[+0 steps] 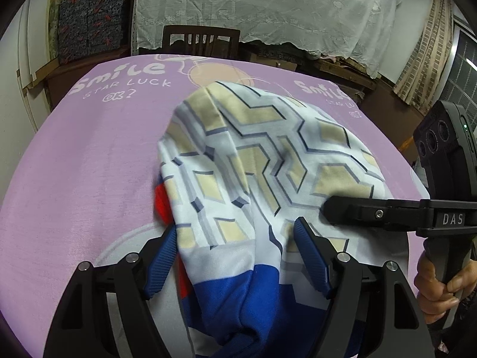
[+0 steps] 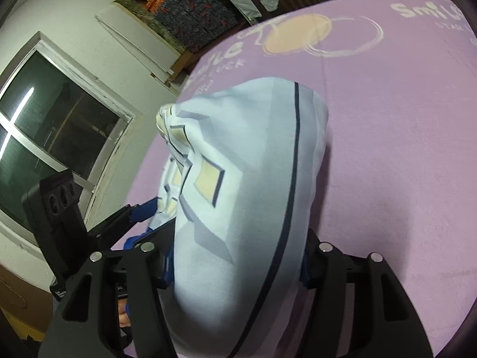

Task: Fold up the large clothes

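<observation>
A large garment [image 1: 253,155] with a white, beige and navy geometric print, a blue band and a red part lies bunched on the purple table cover [image 1: 89,164]. My left gripper [image 1: 235,256] has its blue-padded jaws spread wide with the cloth lying between them, not pinched. My right gripper [image 1: 334,208] reaches in from the right over the cloth. In the right wrist view the garment [image 2: 244,194] drapes over my right gripper [image 2: 238,268] and hides its pads. The left gripper [image 2: 131,217] shows at the left there.
The purple cover [image 2: 402,134] carries "Smile" print. A dark wooden chair [image 1: 201,40] stands behind the table, under a white lace cloth [image 1: 268,3]. Stacked patterned boxes [image 1: 89,24] sit at the back left. A window [image 2: 50,131] is on the left wall.
</observation>
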